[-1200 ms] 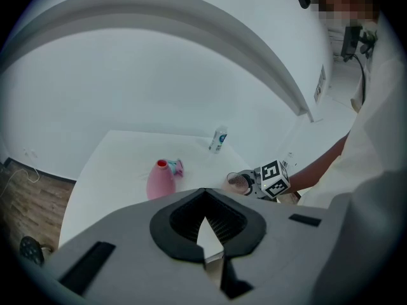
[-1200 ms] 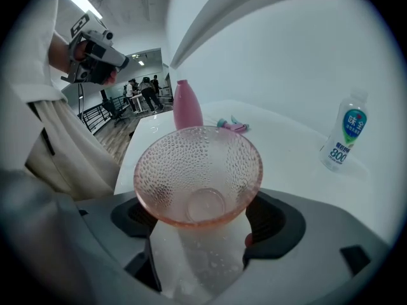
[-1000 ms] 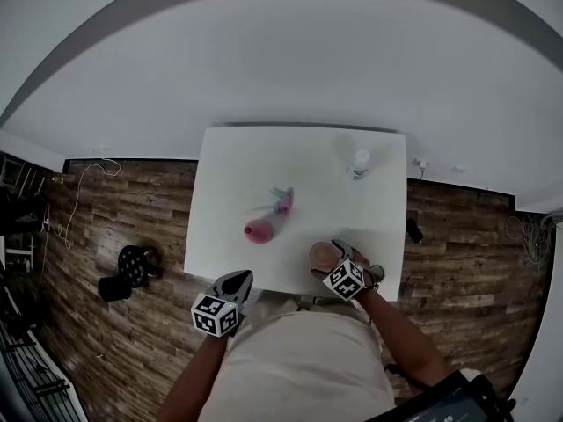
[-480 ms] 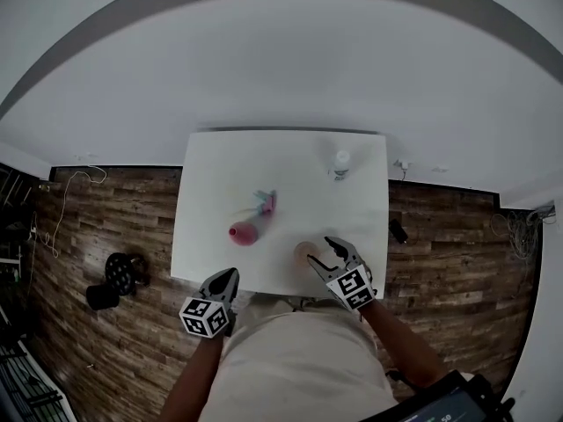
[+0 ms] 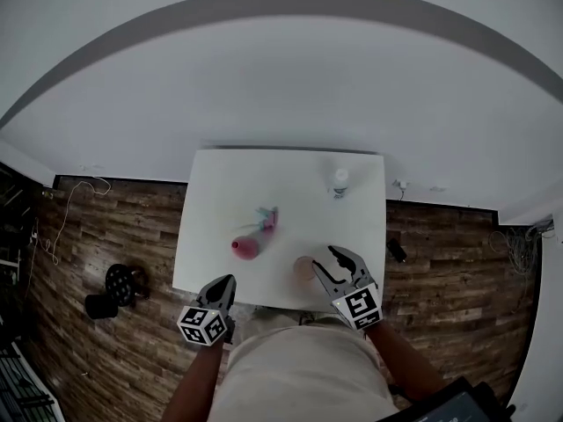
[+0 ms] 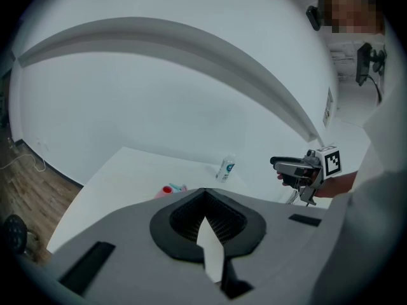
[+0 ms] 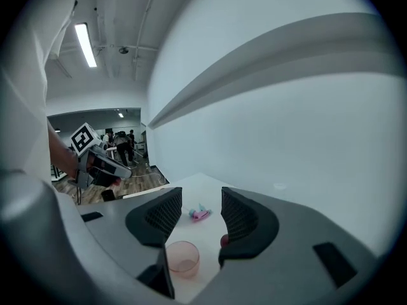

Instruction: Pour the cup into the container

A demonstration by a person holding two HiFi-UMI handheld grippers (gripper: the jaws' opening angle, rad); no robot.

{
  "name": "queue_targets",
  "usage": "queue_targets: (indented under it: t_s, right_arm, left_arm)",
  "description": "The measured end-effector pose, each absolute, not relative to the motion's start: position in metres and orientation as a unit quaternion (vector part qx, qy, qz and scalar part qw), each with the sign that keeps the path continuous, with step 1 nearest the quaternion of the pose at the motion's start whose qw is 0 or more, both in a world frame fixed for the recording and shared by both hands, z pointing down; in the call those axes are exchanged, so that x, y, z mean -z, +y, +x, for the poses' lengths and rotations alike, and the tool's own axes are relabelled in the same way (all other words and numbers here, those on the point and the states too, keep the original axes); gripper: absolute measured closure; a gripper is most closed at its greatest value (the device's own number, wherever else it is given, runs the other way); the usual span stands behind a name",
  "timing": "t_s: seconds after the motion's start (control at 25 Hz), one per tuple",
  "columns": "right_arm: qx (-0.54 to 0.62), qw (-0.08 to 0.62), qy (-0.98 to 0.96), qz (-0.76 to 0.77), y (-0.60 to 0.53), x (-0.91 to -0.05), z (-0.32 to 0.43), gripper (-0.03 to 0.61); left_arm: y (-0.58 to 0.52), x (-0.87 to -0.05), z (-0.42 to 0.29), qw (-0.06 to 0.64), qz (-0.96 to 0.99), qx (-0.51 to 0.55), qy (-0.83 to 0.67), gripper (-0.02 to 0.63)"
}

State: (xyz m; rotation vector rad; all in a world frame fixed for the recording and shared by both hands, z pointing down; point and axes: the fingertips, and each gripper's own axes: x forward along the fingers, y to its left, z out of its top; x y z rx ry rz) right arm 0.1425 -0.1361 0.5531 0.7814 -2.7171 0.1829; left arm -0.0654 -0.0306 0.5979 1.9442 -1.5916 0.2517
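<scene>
A white desk (image 5: 220,227) stands on a wood floor (image 5: 114,227) by a white wall (image 5: 281,86), with a pink cup (image 5: 303,268) near its front edge and a pink container (image 5: 245,247) in the middle, while the right hand-held gripper (image 5: 324,258) near the cup is empty, its jaws apart and just closing a bit, and the left hand-held gripper (image 5: 230,280) has its jaws together.

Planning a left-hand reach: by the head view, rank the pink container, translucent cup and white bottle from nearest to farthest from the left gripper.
1. pink container, on its side, left-centre of the table.
2. translucent cup, near edge, beside the right gripper.
3. white bottle, upright, far right.
</scene>
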Motion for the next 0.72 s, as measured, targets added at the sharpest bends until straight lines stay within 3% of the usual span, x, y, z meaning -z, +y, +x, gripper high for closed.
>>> queue_targets:
  t_s: [0.24,0.72]
  right_arm:
    - [-0.015,0.158,-0.927,0.341,-0.139,-0.545,0.167,0.38]
    - [-0.066,0.161,-0.933,0.315,-0.125,-0.572,0.162,0.383]
  left_arm:
    - [-0.023,-0.599,-0.064,0.286,0.728,-0.106,-0.614,0.603]
    - [-0.009,-0.599,-0.055,0.291,0.73,-0.12,-0.607,0.603]
